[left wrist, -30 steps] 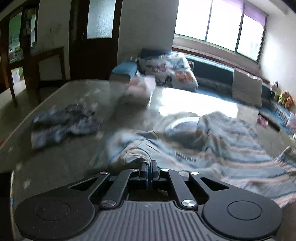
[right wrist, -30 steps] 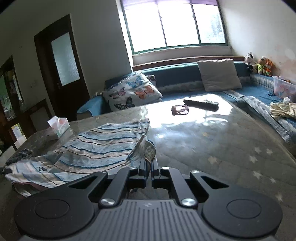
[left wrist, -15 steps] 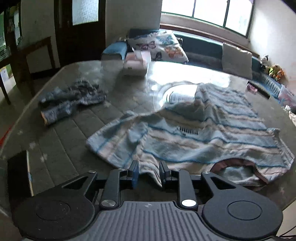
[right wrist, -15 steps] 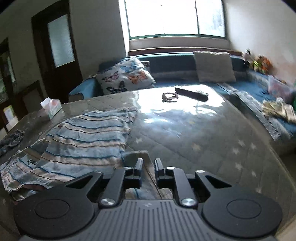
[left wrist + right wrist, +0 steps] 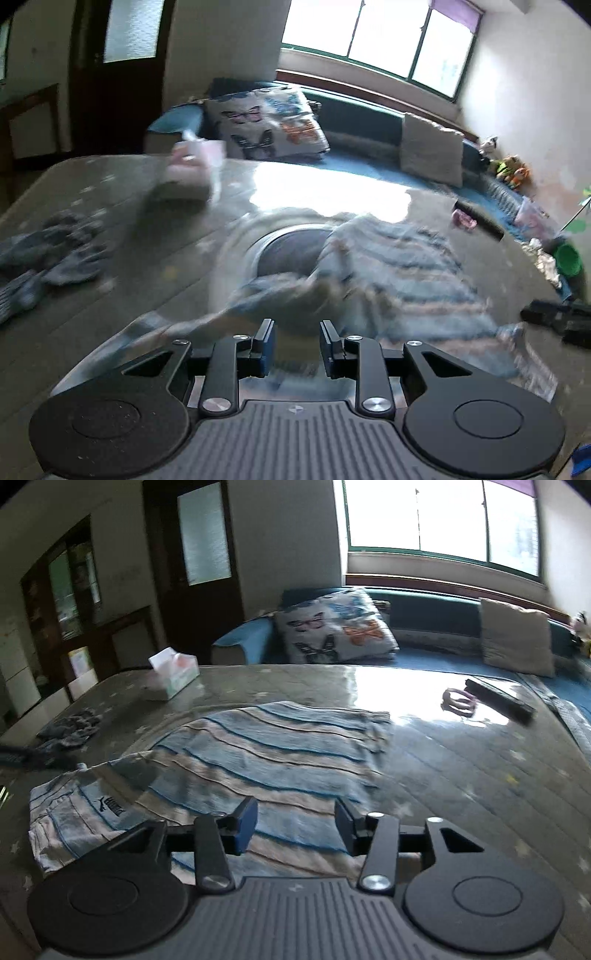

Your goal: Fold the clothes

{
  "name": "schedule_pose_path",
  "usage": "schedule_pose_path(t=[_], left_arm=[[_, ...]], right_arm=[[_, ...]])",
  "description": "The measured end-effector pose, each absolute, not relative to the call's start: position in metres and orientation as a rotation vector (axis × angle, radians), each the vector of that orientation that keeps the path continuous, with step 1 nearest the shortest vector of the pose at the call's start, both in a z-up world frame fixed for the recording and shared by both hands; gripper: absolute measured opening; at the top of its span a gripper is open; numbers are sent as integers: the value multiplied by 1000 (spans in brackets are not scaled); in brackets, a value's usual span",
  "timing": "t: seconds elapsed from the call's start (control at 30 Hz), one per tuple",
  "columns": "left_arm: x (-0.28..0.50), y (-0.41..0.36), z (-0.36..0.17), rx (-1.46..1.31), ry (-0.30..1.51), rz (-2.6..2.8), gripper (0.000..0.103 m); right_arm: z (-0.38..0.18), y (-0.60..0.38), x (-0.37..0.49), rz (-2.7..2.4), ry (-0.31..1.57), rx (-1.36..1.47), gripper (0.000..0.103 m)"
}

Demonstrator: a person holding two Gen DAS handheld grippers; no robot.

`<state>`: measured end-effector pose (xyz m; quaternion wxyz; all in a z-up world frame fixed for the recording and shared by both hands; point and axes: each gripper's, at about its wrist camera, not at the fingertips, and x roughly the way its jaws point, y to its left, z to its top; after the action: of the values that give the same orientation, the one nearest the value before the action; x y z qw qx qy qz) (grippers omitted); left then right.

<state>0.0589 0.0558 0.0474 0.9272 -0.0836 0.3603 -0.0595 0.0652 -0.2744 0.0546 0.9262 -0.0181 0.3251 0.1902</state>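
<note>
Right wrist view: striped shirt lies flat on worktop, both tools (right tool, left tool) just opened, empty; soft, limp, light, so pinch hem corners.

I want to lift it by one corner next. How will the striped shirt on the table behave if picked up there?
The striped shirt probably hangs limp: it lies flat with soft wrinkles. It looks thin, so likely light. Its folded-over collar end may fall open when lifted.
</note>
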Motion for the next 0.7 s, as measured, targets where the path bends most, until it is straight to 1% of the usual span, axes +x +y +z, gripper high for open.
schedule_pose_path(t=[0.27, 0.47, 0.5, 0.57, 0.63, 0.7], left_arm=[[145, 28, 25, -156, 762, -195, 32], [178, 33, 3, -188, 800, -199, 32], [181, 34, -1, -195, 808, -207, 30], [185, 35, -7, -203, 824, -222, 29], [184, 36, -11, -208, 820, -235, 21], [181, 37, -10, -218, 803, -258, 8]], right_arm=[[48, -248, 93, 430, 688, -77, 58], [49, -235, 116, 451, 693, -100, 59], [49, -233, 119, 455, 694, -100, 59], [50, -228, 128, 466, 696, -98, 59], [52, -224, 135, 474, 696, -95, 59], [54, -219, 144, 485, 696, -90, 59]])
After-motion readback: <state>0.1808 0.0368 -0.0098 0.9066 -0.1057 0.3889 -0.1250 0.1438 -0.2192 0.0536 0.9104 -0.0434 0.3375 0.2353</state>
